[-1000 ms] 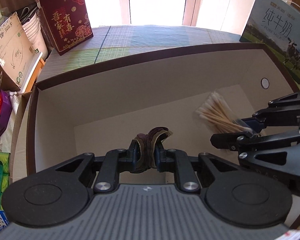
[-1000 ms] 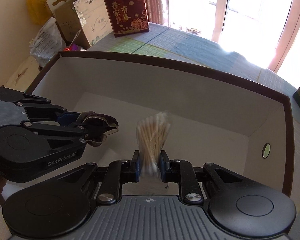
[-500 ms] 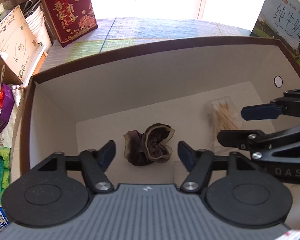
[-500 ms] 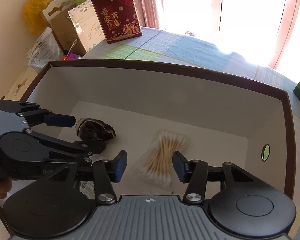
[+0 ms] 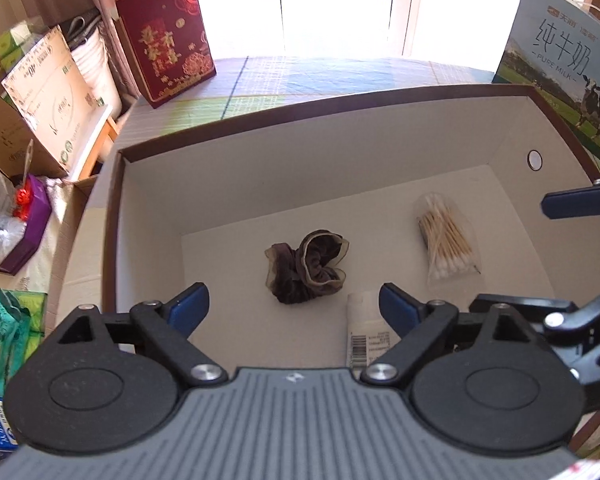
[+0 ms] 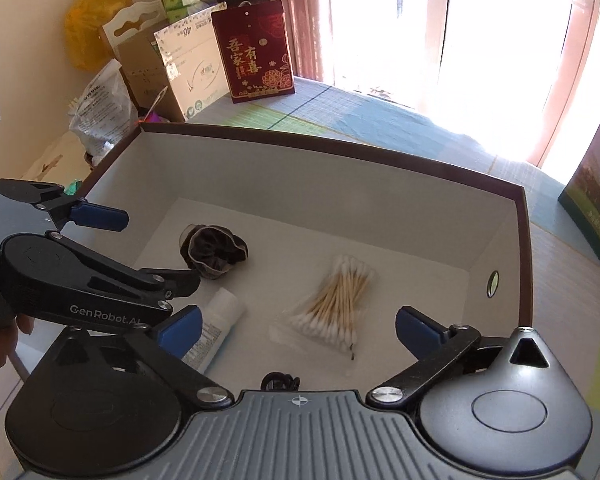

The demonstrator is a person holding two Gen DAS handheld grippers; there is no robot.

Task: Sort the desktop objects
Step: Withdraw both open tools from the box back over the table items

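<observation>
- Box (image 5: 152,208) fills the left wrist view: white inside, dark brown rim, sitting on a checked tablecloth (image 5: 300,80). On its floor a brown scrunchie (image 5: 306,266) lies about mid-floor, and a clear bag of cotton swabs (image 5: 446,236) lies apart from it toward the right wall, below a small round hole (image 5: 535,159).
- Left gripper (image 5: 294,306) hangs over the near edge of the box, jaws spreading wider, nothing between the pads; the scrunchie lies on the floor just beyond the tips.
- A white tube (image 5: 366,330) with a barcode pokes out at the near edge, mostly hidden behind the right finger.
- Behind the box: a red gift box (image 5: 166,38) off the far left corner, a milk carton (image 5: 564,60) off the far right.
- Right wrist view: same box (image 6: 380,196), but the tube (image 6: 220,322) shows much more of itself, lying near the left wall.
- Right gripper (image 6: 296,330) has its jaws opening too, with nothing gripped; the swabs (image 6: 336,300) lie on the floor between and past the tips.
- Only here: a small black looped thing (image 6: 280,381) at the near edge, too hidden to identify.
</observation>
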